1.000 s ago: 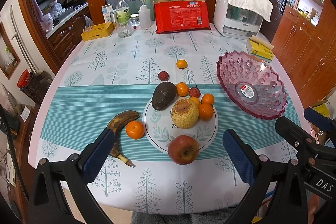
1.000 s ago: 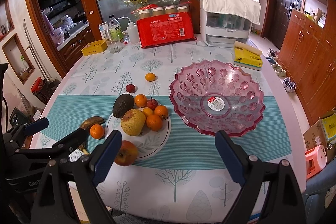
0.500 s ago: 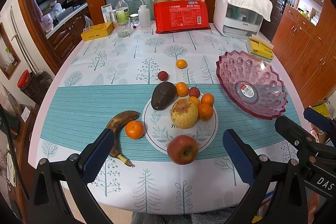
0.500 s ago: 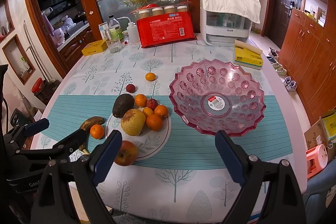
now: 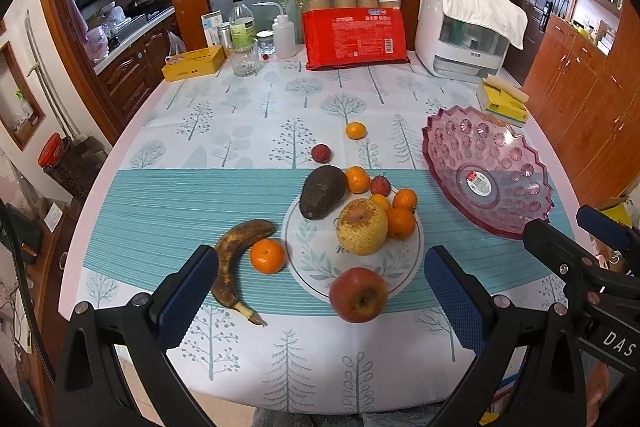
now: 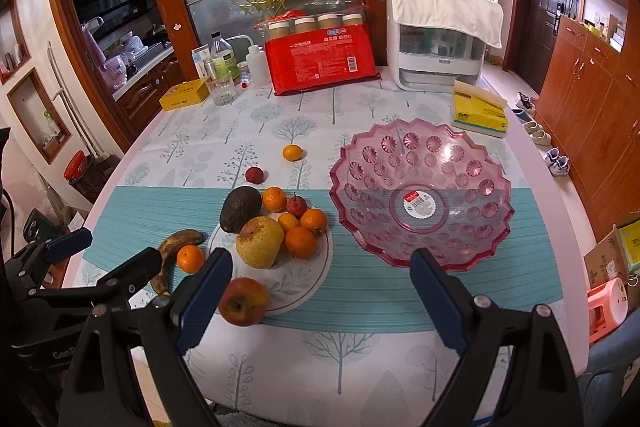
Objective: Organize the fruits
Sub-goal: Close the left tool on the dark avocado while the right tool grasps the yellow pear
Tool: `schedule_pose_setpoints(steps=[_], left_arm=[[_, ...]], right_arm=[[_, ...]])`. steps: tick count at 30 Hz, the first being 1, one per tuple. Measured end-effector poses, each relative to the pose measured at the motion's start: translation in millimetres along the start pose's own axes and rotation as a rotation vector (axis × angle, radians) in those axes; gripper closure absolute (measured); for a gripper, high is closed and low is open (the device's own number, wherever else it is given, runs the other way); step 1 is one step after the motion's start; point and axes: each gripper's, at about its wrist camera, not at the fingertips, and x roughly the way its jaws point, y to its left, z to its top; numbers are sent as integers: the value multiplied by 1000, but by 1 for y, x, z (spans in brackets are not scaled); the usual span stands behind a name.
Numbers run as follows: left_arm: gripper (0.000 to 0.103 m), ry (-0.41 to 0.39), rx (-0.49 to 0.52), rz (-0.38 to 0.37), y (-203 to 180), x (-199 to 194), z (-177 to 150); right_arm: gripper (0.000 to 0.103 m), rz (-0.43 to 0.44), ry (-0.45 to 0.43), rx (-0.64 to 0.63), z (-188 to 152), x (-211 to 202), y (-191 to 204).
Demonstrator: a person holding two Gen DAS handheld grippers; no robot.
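A white plate (image 5: 312, 263) (image 6: 304, 279) holds a yellow pear (image 5: 362, 227) (image 6: 260, 242), a dark avocado (image 5: 322, 191) (image 6: 240, 209), several small oranges and a red lychee. A red apple (image 5: 359, 295) (image 6: 244, 301) lies at the plate's near edge. Left of the plate lie a brown banana (image 5: 234, 255) (image 6: 172, 251) and an orange (image 5: 267, 255) (image 6: 190, 259). One lychee (image 5: 321, 153) and one orange (image 5: 356, 130) sit farther back. The pink glass bowl (image 5: 488, 183) (image 6: 420, 191) stands empty on the right. My left gripper (image 5: 320, 303) hangs open before the apple. My right gripper (image 6: 320, 301) is open, near the bowl's front rim.
At the table's back stand a red package (image 5: 354, 35), jars, bottles, a glass (image 5: 244, 57), a yellow tin (image 5: 194, 63) and a white appliance (image 5: 464, 31). A yellow box (image 5: 504, 101) lies behind the bowl. Wooden cabinets line the right; the table's near edge is close below both grippers.
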Motion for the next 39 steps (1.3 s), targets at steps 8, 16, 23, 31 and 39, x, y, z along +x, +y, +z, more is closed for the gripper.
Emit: schedule_pose_setpoints(steps=[8, 16, 23, 31, 39], left_arm=[[1, 52, -8, 83, 33, 9, 13], [1, 104, -33, 78, 83, 30, 28], [1, 147, 36, 51, 108, 58, 35], [1, 212, 99, -24, 120, 102, 46], [1, 181, 195, -131, 104, 156, 76]], right_arm=[[12, 37, 22, 11, 14, 12, 20], [12, 28, 70, 52, 27, 37, 41], [12, 11, 136, 110, 30, 66, 52], [12, -17, 214, 191, 21, 101, 56], [12, -32, 280, 290, 3, 148, 50]])
